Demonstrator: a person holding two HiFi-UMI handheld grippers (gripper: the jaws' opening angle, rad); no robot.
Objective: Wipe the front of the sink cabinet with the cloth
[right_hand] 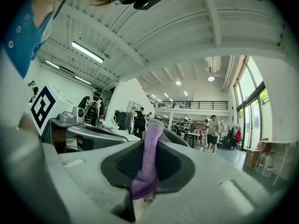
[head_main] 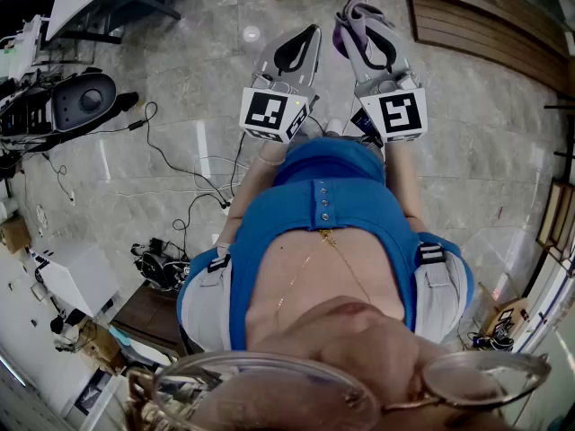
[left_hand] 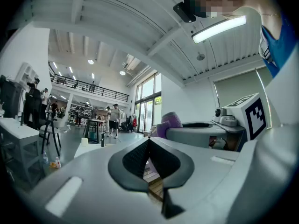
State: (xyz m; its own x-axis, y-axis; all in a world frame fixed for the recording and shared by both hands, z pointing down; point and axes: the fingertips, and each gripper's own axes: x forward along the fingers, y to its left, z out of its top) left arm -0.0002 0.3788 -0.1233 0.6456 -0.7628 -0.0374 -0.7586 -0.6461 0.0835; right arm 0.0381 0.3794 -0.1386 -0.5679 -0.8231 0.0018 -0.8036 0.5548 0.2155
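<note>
1. The cloth (right_hand: 148, 164) is purple, soft-piled and bunched into a narrow folded strip.
2. It is clamped between the jaws of the right gripper (right_hand: 152, 136), at the centre of the right gripper view. The strip is stood upright along the pads, one end poking past the jaw tips and the other hanging out at the base.
3. Head view: a small purple wad (head_main: 341, 32) is seen at top centre-right.
4. Left gripper view: a purple bulge (left_hand: 170, 120) is seen just right of centre.
</note>
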